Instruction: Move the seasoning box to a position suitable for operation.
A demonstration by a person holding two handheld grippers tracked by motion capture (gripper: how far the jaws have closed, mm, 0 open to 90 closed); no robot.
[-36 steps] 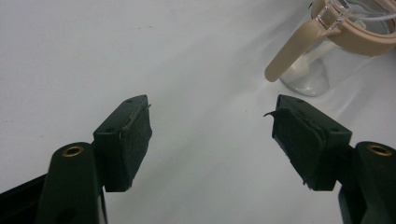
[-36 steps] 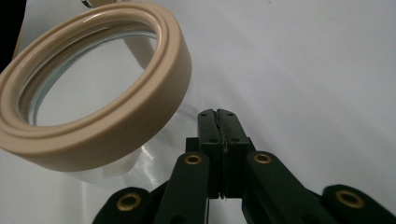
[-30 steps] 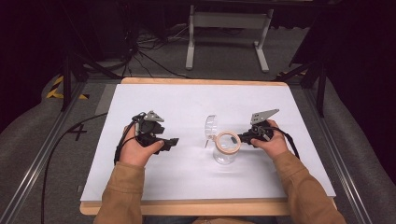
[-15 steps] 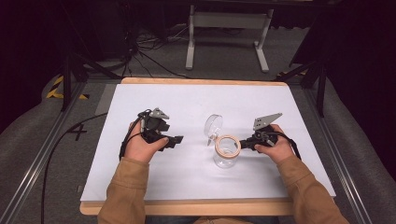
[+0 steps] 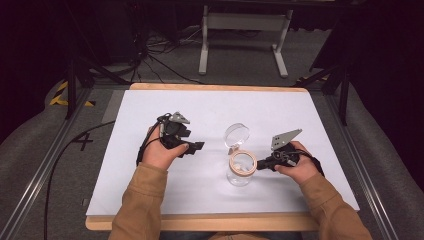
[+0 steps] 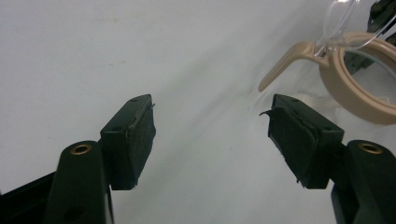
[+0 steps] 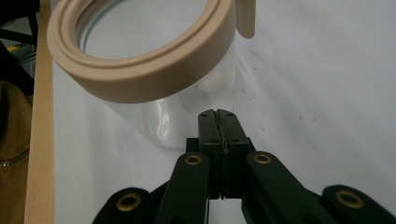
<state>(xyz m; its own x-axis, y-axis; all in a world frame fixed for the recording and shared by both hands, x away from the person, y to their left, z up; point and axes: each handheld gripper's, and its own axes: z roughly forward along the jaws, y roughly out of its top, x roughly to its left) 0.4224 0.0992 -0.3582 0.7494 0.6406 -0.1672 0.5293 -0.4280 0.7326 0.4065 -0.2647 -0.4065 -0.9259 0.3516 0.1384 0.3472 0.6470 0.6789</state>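
A clear glass jar with a beige rim stands on the white table top, its hinged clear lid tipped open behind it. My right gripper is shut with nothing between its jaws, and its tips sit right at the jar's right side. In the right gripper view the closed tips rest against the jar's glass wall. My left gripper is a short way left of the jar, open and empty. Its jaws have just been closing slightly. In the left gripper view the beige rim is at the upper right.
The white sheet covers a wooden table with a light wood edge. Dark floor, cables and a metal stand lie beyond the far edge. Metal rails run along both sides of the table.
My left hand has moved right toward the jar. The right hand has drawn a little toward the near edge, and the jar's rim sits slightly nearer too.
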